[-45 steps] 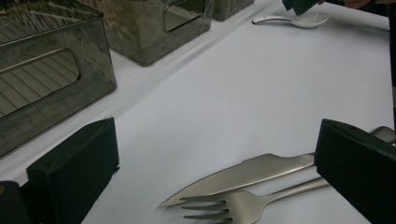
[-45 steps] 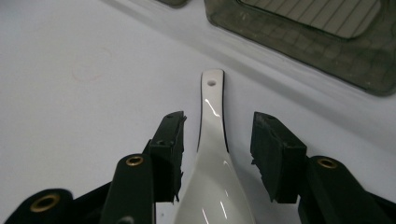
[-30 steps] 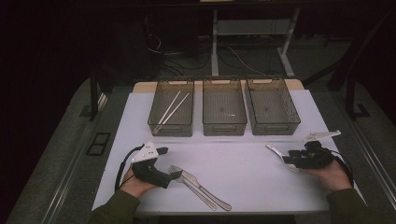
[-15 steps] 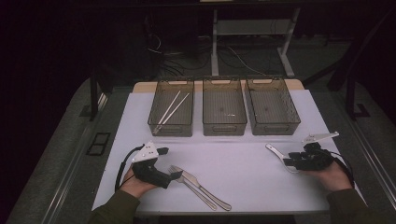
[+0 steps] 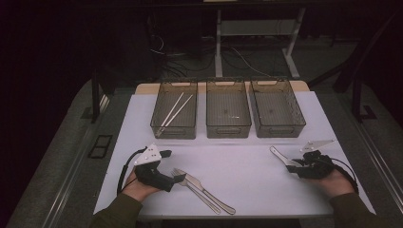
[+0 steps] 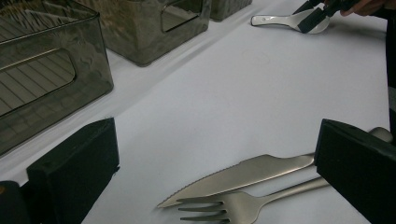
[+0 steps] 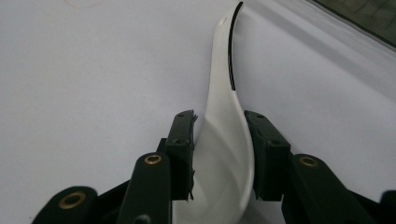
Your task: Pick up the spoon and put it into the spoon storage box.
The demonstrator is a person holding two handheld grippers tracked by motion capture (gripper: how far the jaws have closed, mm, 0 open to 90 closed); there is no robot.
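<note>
A white ceramic spoon lies on the white table at the right, its handle pointing away from me. My right gripper has just been closing on the spoon's bowl, and both pads now press its sides. The high view shows the same spoon and right gripper near the table's right edge. My left gripper rests open and wide at the front left. A metal knife and fork lie side by side on the table between and just past its jaws, untouched.
Three dark see-through bins stand in a row at the back. The left bin holds a pair of chopsticks; the middle bin and right bin look nearly bare. The table's front edge is close to both hands.
The right gripper has settled a little lower and closer around the spoon's bowl. The left hand, knife and fork have not moved.
</note>
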